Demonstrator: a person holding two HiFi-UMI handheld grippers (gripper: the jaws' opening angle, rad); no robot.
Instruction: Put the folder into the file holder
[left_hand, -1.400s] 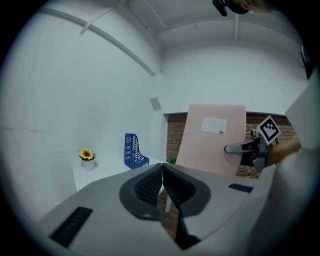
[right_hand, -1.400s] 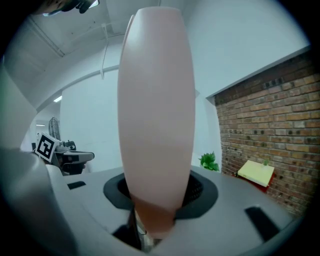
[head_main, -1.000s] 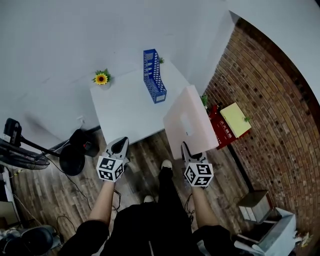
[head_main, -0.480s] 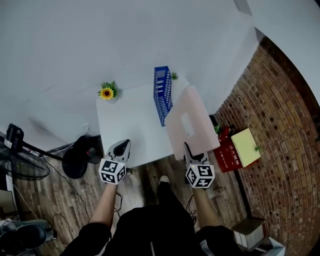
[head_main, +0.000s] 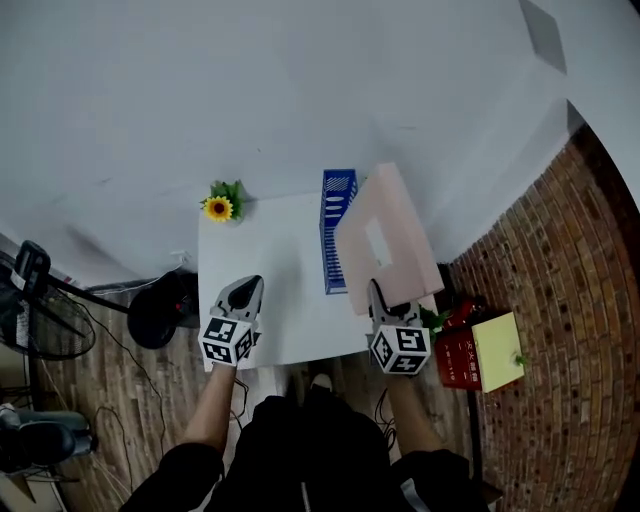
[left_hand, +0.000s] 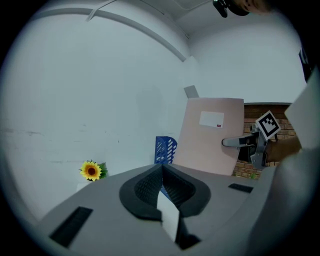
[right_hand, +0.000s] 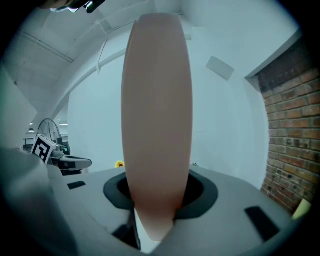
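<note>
One pink folder (head_main: 386, 238) stands upright in the air, pinched at its near bottom edge by the right hand-held gripper (head_main: 374, 293). That gripper's jaws are closed on it, and the rest of the sheet rises free above them. From the head view it hangs over the right part of the white desk (head_main: 262, 290), just to the right of the blue file holder (head_main: 336, 212) and partly in front of it. It is not in the holder yet. The left hand-held gripper (head_main: 246, 288) is closed with nothing between its jaws. It sits over the near left part of the desk, apart from the holder.

The main risk, as I judge it, is the grip: one small hold low on a tall, flat folder lets it pivot or sag as it is carried sideways. The bottom edge could then meet the holder's rim instead of dropping inside. The holder looks light and nothing steadies it, so a knock from the folder could shove it along the desk or tip it. Letting go before the folder is well down between the walls could let it lean out and fall.

A small sunflower (head_main: 219, 208) at the far left corner of the desk is well clear. A brick wall (head_main: 560, 330) lies to the right.
</note>
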